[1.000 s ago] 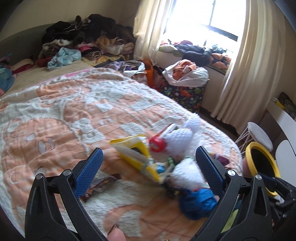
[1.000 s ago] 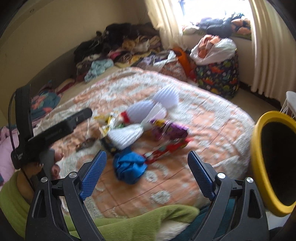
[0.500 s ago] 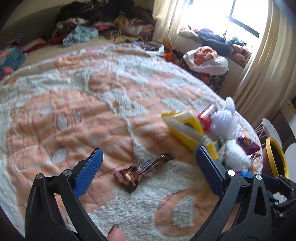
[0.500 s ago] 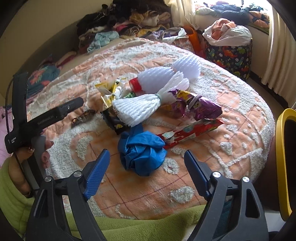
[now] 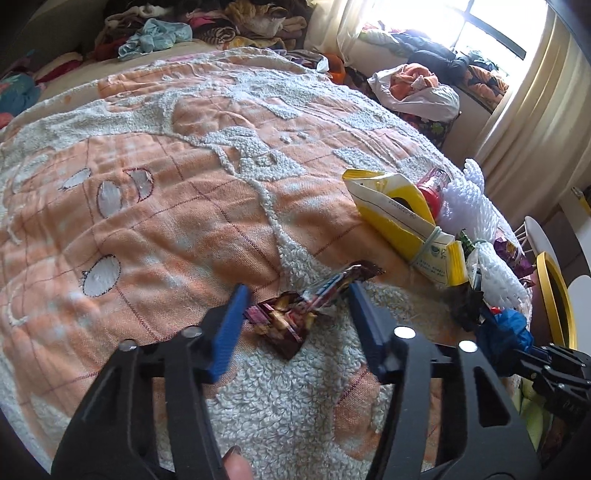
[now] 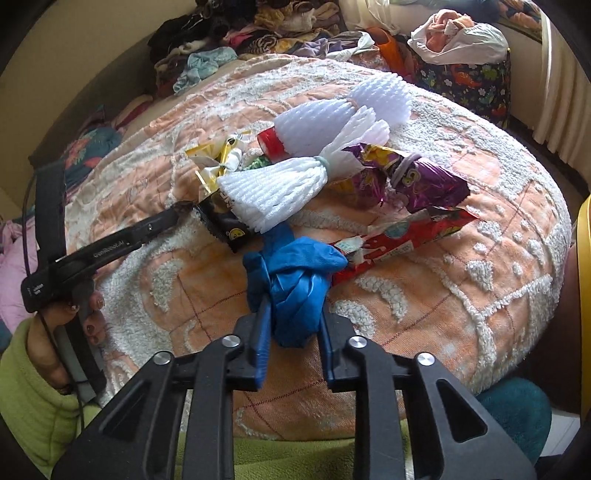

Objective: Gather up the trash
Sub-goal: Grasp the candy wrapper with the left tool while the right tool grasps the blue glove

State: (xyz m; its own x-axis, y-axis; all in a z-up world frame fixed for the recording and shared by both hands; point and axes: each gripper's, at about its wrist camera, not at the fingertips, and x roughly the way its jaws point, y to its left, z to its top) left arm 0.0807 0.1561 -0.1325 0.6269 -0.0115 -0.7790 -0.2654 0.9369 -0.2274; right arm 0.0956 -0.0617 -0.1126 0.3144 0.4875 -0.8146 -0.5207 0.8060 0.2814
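Trash lies on an orange and white bedspread (image 5: 155, 206). My left gripper (image 5: 295, 299) is partly closed around a dark crumpled candy wrapper (image 5: 295, 317) that lies flat on the bed; the pads are close beside it. My right gripper (image 6: 293, 325) is shut on a crumpled blue plastic bag (image 6: 291, 277). Behind the bag lie white foam fruit nets (image 6: 280, 184), a purple snack bag (image 6: 417, 177), a red wrapper (image 6: 402, 236), a black packet (image 6: 229, 225) and a yellow packet (image 5: 402, 218). The left gripper also shows in the right wrist view (image 6: 184, 208).
A yellow-rimmed bin (image 5: 554, 295) stands off the bed's right edge. Piles of clothes (image 5: 199, 22) sit at the far end of the bed. A white bag of clothes (image 5: 417, 88) sits on a patterned box by the curtained window (image 5: 524, 103).
My left gripper has dropped onto the candy wrapper and narrowed around it. My right gripper has moved forward and closed on the blue bag.
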